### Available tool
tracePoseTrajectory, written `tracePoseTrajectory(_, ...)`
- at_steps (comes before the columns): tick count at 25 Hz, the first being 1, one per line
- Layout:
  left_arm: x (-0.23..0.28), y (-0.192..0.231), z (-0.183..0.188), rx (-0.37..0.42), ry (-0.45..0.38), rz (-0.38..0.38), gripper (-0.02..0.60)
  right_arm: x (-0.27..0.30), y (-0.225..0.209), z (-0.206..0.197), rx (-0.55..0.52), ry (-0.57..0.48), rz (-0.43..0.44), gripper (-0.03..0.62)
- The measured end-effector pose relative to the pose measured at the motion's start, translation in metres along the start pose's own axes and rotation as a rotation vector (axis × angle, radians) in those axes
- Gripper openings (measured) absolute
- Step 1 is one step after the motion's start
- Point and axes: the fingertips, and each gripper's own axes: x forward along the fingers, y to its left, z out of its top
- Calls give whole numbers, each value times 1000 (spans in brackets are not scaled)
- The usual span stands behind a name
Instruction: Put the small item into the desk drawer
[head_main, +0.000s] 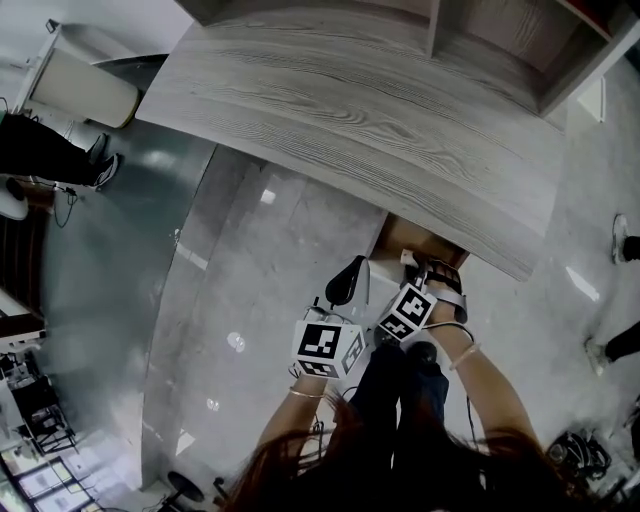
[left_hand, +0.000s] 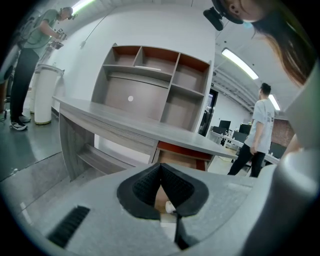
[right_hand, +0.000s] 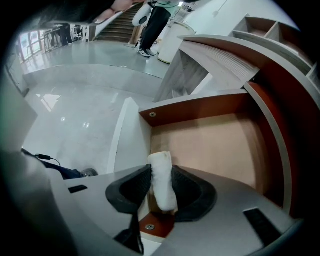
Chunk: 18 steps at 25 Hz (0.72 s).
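The right gripper (right_hand: 161, 170) has the white item (right_hand: 160, 161) pinched upright between its pads, poised over the open drawer (right_hand: 200, 107) — the placing step, by the look of it. Next it wants lowering in, then letting go. The left gripper (left_hand: 160, 167) hangs by, jaws together on nothing.
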Motion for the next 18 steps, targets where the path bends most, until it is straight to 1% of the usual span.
tracePoseTrajectory(8,-4,0,-7,-10,8,6,15,0,0,-1,38,1,5,130)
tracePoseTrajectory(11,-5,-2,-8,-8,17,1,15,-2,-1,-2,65,-1,13,149)
tracePoseTrajectory(13,-6,-4,-9,0,22,-3,15,-5,-2,-1,80,-14,15,170)
tracePoseTrajectory(18,-8,-11,-3,8,20,-4,15,-19,-4,4,116,-62,10,172)
